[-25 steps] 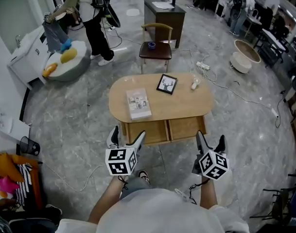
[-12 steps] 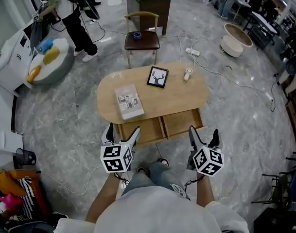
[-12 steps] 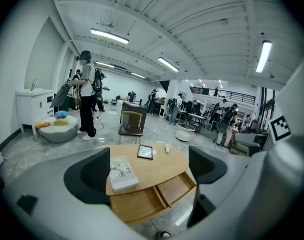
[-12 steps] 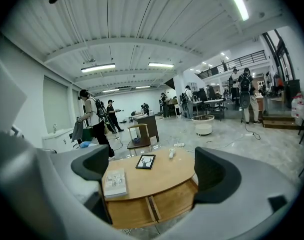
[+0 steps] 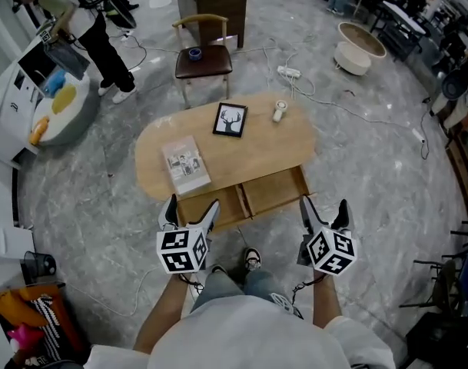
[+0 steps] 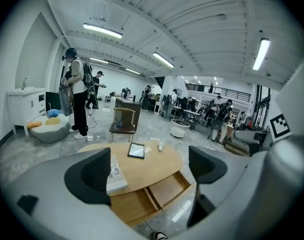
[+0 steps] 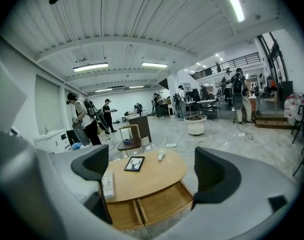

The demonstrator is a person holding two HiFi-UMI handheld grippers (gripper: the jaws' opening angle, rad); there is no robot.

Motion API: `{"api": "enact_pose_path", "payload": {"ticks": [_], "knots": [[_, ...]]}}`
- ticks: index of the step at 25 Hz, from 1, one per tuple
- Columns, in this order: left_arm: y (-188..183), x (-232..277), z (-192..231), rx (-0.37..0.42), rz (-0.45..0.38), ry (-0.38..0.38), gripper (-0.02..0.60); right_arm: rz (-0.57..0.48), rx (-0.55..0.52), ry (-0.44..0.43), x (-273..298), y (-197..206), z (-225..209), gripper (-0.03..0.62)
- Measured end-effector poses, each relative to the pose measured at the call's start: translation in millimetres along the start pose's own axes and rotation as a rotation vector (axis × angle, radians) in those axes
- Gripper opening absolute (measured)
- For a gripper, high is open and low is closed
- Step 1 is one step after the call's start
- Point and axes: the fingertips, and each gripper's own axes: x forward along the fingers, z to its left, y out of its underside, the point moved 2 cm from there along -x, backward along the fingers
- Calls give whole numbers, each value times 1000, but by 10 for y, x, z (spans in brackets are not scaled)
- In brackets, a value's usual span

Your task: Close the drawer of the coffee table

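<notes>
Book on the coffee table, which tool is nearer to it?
Left. Left tool hangs just in front of the book; right tool is across by the open drawer.

Honey-tan oval wooden coffee table (image 5: 249, 156), its open wooden drawer (image 5: 273, 192) the same pale tan inside; on top, a black-framed white picture (image 5: 230, 119) with a dark antlered head, and a cream-grey book (image 5: 186, 164); left gripper (image 5: 193, 206) and right gripper (image 5: 323, 204) show white cubes with black square markers; mottled grey marble floor (image 5: 387, 177)
</notes>
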Motion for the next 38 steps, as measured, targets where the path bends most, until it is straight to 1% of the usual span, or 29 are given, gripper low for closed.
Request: {"api": "enact_pose_path", "payload": {"ticks": [3, 7, 10, 13, 17, 20, 23, 28, 30, 33, 36, 38], "knots": [[57, 218, -222, 17, 22, 34, 479, 5, 0, 25, -6, 26, -211, 532], [186, 488, -466, 41, 67, 68, 479, 30, 11, 27, 87, 135, -394, 532], [378, 673, -556, 55, 114, 71, 479, 57, 29, 24, 225, 318, -527, 533], [656, 860, -554, 53, 175, 52, 479, 97, 39, 6, 437, 605, -648, 532], [1140, 1180, -519, 44, 244, 33, 479, 152, 60, -8, 762, 1167, -873, 532], [1584, 1443, -453, 33, 284, 15, 479, 195, 82, -12, 1003, 1737, -1038, 534], [2023, 1682, -374, 38, 327, 1, 479, 227, 101, -15, 1204, 2344, -1174, 536], [2788, 1966, -238, 53, 408, 0, 479, 238, 132, -17, 1490, 3218, -1424, 539], [3074, 2060, -187, 71, 442, 6, 479, 237, 138, -21, 1587, 3508, -1522, 540], [3402, 2167, -105, 90, 479, 8, 479, 266, 125, -40, 1704, 3892, -1633, 540], [3649, 2249, -33, 104, 524, 21, 479, 296, 96, -68, 1772, 4166, -1688, 541], [3746, 2296, -14, 117, 545, 28, 479, 316, 68, -99, 1823, 4295, -1700, 541]]}}
